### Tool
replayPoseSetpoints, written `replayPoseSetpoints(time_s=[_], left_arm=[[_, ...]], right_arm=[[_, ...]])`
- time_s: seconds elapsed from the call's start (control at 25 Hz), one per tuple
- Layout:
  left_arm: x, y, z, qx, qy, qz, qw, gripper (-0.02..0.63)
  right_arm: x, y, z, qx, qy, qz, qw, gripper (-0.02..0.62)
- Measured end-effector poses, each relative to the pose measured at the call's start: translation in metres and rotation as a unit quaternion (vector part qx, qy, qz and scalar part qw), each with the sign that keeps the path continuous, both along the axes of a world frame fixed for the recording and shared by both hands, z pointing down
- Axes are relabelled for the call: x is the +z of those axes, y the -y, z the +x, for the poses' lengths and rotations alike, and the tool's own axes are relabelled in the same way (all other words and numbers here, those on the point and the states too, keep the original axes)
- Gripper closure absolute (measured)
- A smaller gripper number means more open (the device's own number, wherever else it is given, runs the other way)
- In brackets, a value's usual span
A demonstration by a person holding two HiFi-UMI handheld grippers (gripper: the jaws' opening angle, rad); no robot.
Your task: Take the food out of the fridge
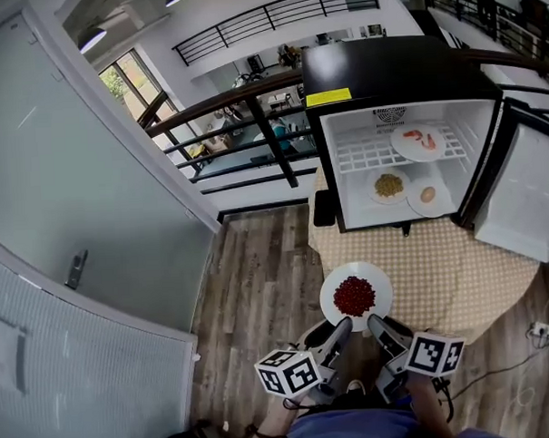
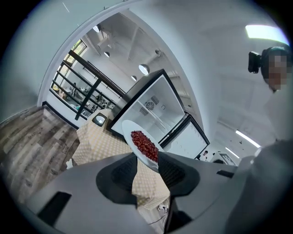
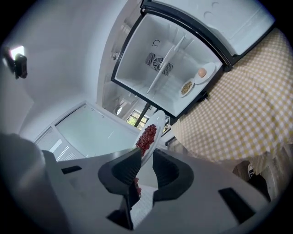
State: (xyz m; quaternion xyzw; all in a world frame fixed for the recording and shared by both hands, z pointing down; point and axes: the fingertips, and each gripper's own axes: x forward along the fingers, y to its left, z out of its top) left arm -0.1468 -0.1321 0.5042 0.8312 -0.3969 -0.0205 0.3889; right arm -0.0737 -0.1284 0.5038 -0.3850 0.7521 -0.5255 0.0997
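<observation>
1. Left gripper (image 1: pixel 339 330) clamps the plate of red food (image 1: pixel 355 294) at its 7 o'clock rim; pad contact is hidden under the rim in the head view.
2. Right gripper (image 1: pixel 379 328) clamps the same rim at 5 o'clock.
3. Hands are hidden behind the marker cubes (image 1: pixel 288 372). Person's body (image 1: pixel 356 430) is cut off at the 6 o'clock edge. Both grippers point to 12 o'clock.
4. The plate is outside the fridge (image 1: pixel 400 72), over the near edge of the checked table (image 1: pixel 458 269).
5. Shelf plate (image 1: pixel 418 142) and two lower plates (image 1: pixel 388 186) sit inside; their food is hard to make out.
</observation>
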Motion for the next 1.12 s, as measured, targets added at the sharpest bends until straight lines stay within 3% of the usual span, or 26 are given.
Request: replayPoseSetpoints(time_s=[0.28,0.64,1.12], left_arm=[[0.007,-0.052,-0.009,0.02,-0.025,0.005,0.9995,0.468],[0.002,-0.091,0.007,0.036,-0.046,0.014,0.9982,0.468],[-0.015,-0.137,0.063,-0.001,-0.051,0.024,0.9984,0.468]], right_arm=[[0.008,-0.055,-0.009,0.021,-0.004,-0.019,1.0,0.508],[0.007,-0.098,0.01,0.036,-0.03,-0.034,0.998,0.506],[-0.011,-0.138,0.066,0.004,-0.038,-0.023,0.999,0.507]])
